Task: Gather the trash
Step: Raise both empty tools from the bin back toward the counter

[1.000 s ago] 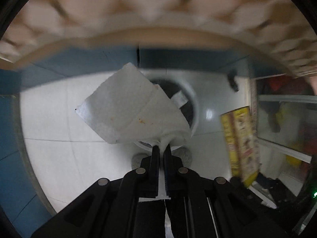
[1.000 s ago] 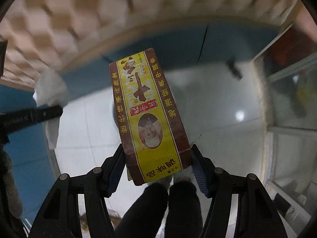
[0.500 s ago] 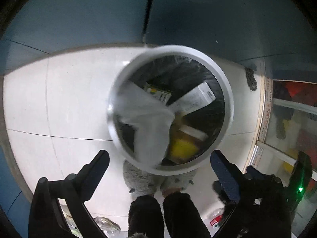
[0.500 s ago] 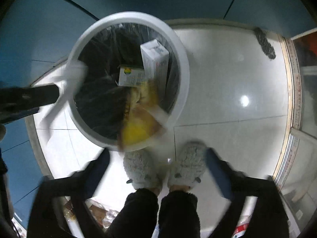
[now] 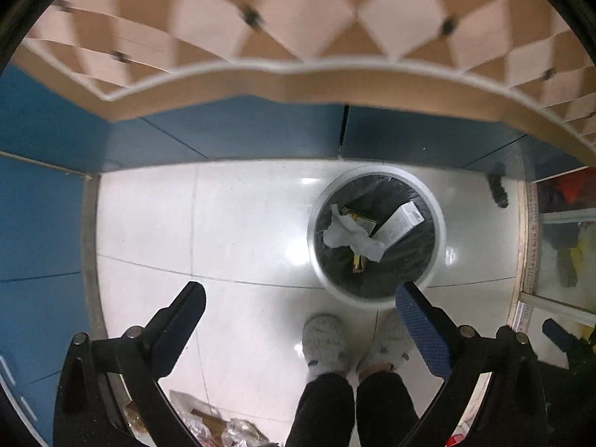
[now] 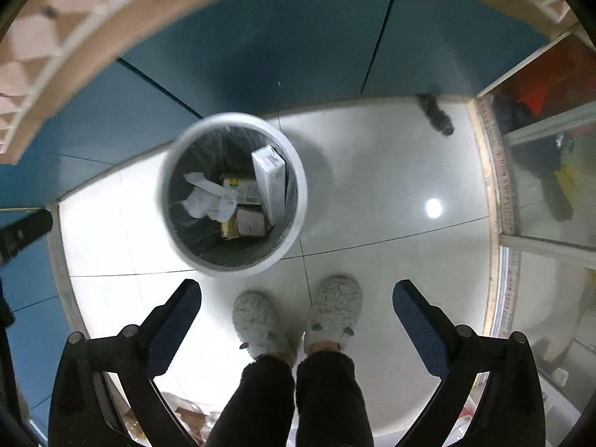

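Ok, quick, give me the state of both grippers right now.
Left gripper: open, holding nothing.
Right gripper: open, holding nothing.

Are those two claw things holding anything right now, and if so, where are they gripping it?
Nothing is held. The left gripper and right gripper both stand open and empty above the floor; the tissue lies in the trash bin.

- Your left wrist camera looks steeply down, left of the trash bin (image 5: 376, 232).
- Your right wrist camera looks down, right of the bin.
- Both views share the bin.
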{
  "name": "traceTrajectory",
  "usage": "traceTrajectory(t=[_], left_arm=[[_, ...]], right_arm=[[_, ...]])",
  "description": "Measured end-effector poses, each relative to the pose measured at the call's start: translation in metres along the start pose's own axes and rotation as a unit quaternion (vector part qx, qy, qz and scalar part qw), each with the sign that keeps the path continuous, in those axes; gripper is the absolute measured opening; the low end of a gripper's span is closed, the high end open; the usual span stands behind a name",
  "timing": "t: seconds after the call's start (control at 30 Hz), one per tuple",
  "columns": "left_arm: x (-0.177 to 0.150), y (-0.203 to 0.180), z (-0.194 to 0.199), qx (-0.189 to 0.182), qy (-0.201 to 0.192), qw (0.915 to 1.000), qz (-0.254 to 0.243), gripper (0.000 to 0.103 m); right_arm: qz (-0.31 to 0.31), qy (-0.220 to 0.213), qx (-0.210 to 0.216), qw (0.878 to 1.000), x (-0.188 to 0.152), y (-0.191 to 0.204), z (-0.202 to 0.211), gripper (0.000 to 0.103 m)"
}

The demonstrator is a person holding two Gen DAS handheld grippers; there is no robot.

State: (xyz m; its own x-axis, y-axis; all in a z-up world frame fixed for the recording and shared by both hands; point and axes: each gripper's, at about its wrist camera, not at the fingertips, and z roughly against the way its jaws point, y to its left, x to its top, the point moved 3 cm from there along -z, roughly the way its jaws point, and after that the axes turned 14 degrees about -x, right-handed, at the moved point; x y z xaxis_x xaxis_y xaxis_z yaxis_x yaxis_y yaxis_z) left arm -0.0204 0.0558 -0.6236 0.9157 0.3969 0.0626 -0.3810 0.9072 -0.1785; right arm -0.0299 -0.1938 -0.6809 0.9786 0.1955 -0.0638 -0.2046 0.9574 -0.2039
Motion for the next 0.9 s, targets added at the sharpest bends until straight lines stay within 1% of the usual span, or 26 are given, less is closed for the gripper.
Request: traceTrajectory(t=[0.13,0.2,0.23,0.33,0.4,0.6,0.73,0.83,0.9], left_arm=[[-0.017,-0.013,0.069,0.006,-0.016,0.9999,0.000,0.103],[-0.024,-0.021,0.102,0.007,-0.023,0.9997,-0.005,0.103],[-0.028,-0.024,0.124,0.005,-0.028,0.9996,-0.007,0.103],[-0.036,-0.035,0.168,0.004,-0.039,0.9990,-0.020,0.103],[-0.042,-0.042,0.200,0.002,-0.047,0.9985,-0.027,0.103],[-0.057,-0.058,0.267,-0.016,-0.069,0.9968,-0.036,0.103],[-0.061,-0.058,0.300,-0.032,-0.086,0.9950,-0.039,0.103],[-0.056,-0.060,0.321,-0.040,-0.100,0.9934,-0.040,0.103],[-0.045,-0.061,0.340,-0.038,-0.123,0.9905,-0.048,0.103]], right_arm=[[0.001,-0.022,-0.001,1.000,-0.007,-0.010,0.074,0.103],[-0.001,-0.037,-0.001,0.999,-0.012,-0.018,0.119,0.103],[-0.002,-0.042,0.001,0.999,-0.015,-0.022,0.135,0.103],[-0.009,-0.062,0.004,0.998,-0.025,-0.038,0.200,0.103],[-0.013,-0.073,0.005,0.997,-0.033,-0.047,0.234,0.103],[-0.017,-0.101,0.010,0.995,-0.065,-0.067,0.332,0.103],[-0.020,-0.124,0.012,0.992,-0.078,-0.074,0.379,0.103],[-0.028,-0.142,0.015,0.989,-0.081,-0.076,0.405,0.103],[-0.036,-0.153,0.023,0.987,-0.077,-0.078,0.421,0.103]])
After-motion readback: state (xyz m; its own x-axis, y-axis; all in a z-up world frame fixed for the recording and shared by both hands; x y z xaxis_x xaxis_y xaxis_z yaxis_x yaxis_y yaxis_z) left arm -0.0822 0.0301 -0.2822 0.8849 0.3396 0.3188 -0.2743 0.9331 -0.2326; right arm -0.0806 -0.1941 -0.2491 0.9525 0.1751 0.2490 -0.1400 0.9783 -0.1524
